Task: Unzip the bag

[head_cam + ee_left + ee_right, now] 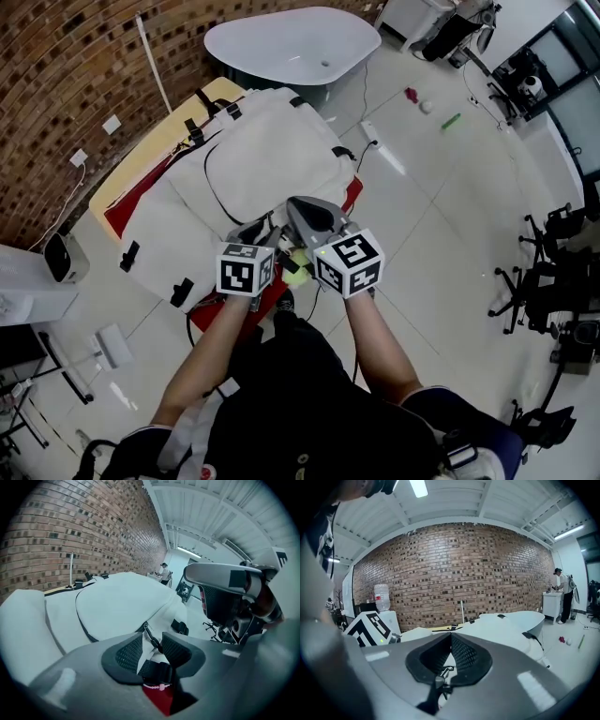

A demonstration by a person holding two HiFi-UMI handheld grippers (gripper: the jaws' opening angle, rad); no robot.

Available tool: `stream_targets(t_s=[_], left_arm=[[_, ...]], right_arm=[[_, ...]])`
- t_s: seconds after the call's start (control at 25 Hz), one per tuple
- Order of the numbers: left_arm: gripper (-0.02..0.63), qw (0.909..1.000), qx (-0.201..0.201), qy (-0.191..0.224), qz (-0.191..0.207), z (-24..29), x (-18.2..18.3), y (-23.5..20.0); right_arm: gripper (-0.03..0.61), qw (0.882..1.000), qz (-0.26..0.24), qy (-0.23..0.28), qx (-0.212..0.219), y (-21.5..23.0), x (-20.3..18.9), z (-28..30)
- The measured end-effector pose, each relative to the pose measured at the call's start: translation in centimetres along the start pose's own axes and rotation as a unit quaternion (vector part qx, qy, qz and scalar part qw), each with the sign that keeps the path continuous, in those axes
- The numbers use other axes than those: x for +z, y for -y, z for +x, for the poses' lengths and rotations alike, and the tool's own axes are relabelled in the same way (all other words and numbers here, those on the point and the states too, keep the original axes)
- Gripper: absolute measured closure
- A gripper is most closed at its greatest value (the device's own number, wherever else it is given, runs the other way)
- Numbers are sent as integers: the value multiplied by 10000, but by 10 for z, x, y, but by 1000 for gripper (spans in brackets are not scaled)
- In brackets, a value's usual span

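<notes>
A big white bag (253, 159) lies on a table over a red cloth (127, 214). Both grippers are at its near edge. My left gripper (255, 231) stands open: in the left gripper view its pads (130, 652) are apart, and a metal zip pull (153, 637) and a black strap (157, 670) lie in the gap of the gripper (152, 649) untouched. My right gripper (298, 210) is just to the right. In the right gripper view that gripper (449, 640) has its tips together, with a small zip pull (442, 672) caught between the jaws on the bag (506, 625).
The yellow table top (141, 155) stands by a brick wall (66, 66). Beyond the bag is a white tub (291, 42). Office chairs (544, 272) stand at the right, a small white box (61, 258) at the left. A person (562, 585) stands far off.
</notes>
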State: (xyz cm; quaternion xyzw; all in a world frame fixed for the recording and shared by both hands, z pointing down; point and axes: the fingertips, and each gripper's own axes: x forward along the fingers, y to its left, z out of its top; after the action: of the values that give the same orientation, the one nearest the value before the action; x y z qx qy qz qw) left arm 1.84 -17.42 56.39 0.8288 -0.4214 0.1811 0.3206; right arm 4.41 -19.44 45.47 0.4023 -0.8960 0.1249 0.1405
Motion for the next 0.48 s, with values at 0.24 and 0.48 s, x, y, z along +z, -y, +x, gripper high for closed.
stream_targets(t_s=[0.24, 0.48], left_arm=[[480, 9989, 271, -265, -276, 16, -7, -6], [559, 9984, 375, -283, -316, 15, -7, -4]], right_arm=[[574, 9988, -323, -126, 354, 15, -7, 14], [575, 9933, -913, -263, 658, 22, -10, 23]])
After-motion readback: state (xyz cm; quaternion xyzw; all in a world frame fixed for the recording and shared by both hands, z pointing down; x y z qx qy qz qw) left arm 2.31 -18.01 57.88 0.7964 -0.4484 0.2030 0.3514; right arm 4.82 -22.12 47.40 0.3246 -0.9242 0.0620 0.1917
